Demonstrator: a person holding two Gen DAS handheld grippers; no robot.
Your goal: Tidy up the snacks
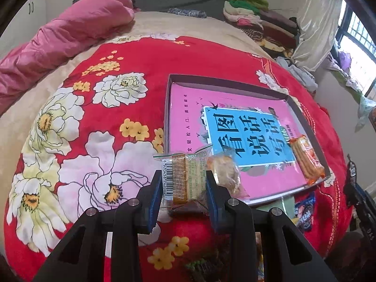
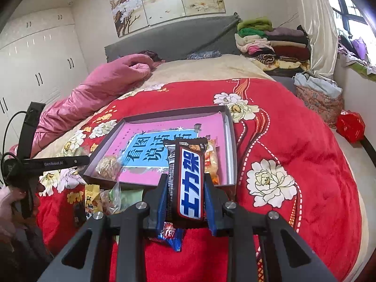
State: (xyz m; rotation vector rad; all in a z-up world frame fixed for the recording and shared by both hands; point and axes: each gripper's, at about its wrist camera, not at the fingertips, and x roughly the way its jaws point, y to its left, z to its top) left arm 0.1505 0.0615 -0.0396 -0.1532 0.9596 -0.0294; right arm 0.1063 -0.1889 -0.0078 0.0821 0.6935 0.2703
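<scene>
My left gripper [image 1: 184, 178] is shut on a clear-wrapped golden pastry [image 1: 185, 178], held just left of the shallow grey box [image 1: 168, 108] lined with a pink book. In the box lie a round wrapped cake [image 1: 226, 171] at the near-left corner and an orange biscuit pack [image 1: 305, 159] by the right wall. My right gripper [image 2: 186, 181] is shut on a Snickers bar [image 2: 190, 178], held upright before the box [image 2: 231, 145]. The round cake [image 2: 108, 168] and the orange pack [image 2: 211, 159] show there too.
Several loose snacks [image 2: 98, 199] lie on the red floral blanket [image 2: 293, 155] in front of the box, and a blue wrapper [image 2: 170, 235] lies under my right gripper. A pink quilt [image 1: 58, 37] lies at the left. Folded clothes [image 2: 270, 42] are stacked by the headboard.
</scene>
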